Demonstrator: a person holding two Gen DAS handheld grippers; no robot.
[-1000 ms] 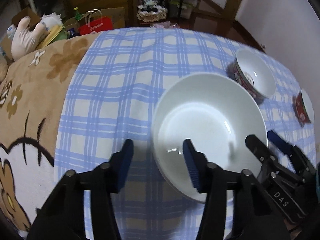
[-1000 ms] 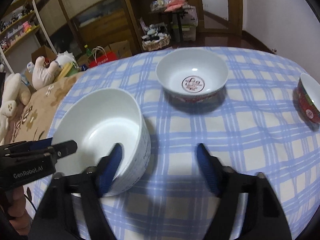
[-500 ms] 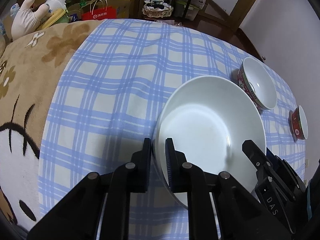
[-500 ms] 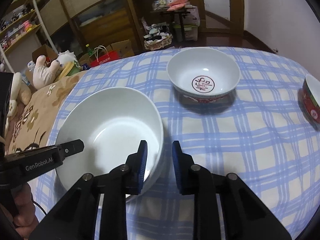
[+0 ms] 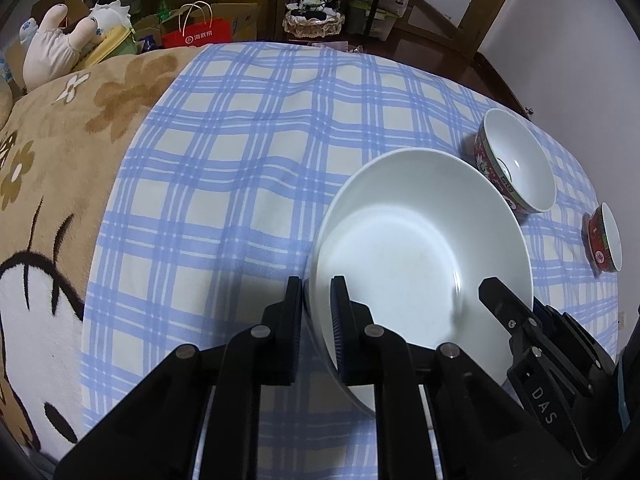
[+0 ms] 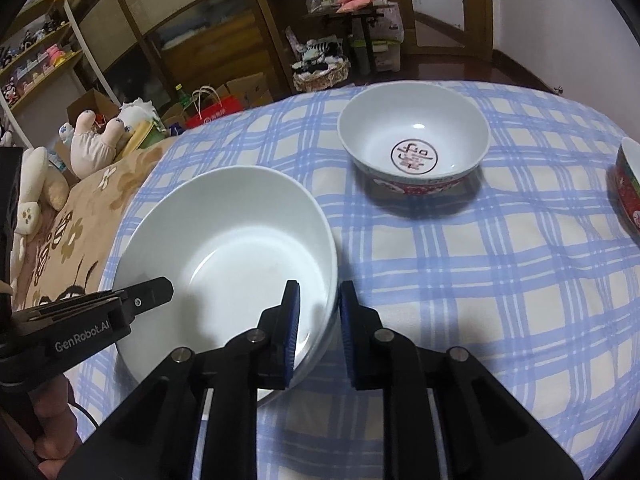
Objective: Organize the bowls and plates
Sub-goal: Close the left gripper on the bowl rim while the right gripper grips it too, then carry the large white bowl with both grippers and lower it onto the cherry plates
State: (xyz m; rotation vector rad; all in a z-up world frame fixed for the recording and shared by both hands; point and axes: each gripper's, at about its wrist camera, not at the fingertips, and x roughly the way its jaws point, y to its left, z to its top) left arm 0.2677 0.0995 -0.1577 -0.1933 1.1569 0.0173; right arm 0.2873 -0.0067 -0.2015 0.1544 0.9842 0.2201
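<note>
A large white bowl [image 5: 420, 248] sits on the blue checked tablecloth [image 5: 240, 160]. My left gripper [image 5: 316, 282] is shut on its left rim, one pad inside and one outside. In the right wrist view the same white bowl [image 6: 232, 240] has its right rim between the pads of my right gripper [image 6: 320, 286], whose jaws are still closing and pinch the wall. Each gripper shows in the other's view: the right gripper [image 5: 504, 300], the left gripper [image 6: 160, 292]. A red-patterned bowl [image 6: 414, 140] stands behind, with a small red bowl [image 6: 628, 188] at the right edge.
A brown flowered blanket [image 5: 60, 140] covers the surface left of the cloth. Plush toys [image 6: 92, 144], boxes and a red bag [image 5: 200, 34] lie beyond it. A hand [image 6: 52, 420] holds the left gripper. Shelves stand at the back.
Both grippers stood open astride the white bowl's rim a second ago. Each pair of jaws has since closed on the rim, left side and right side.
</note>
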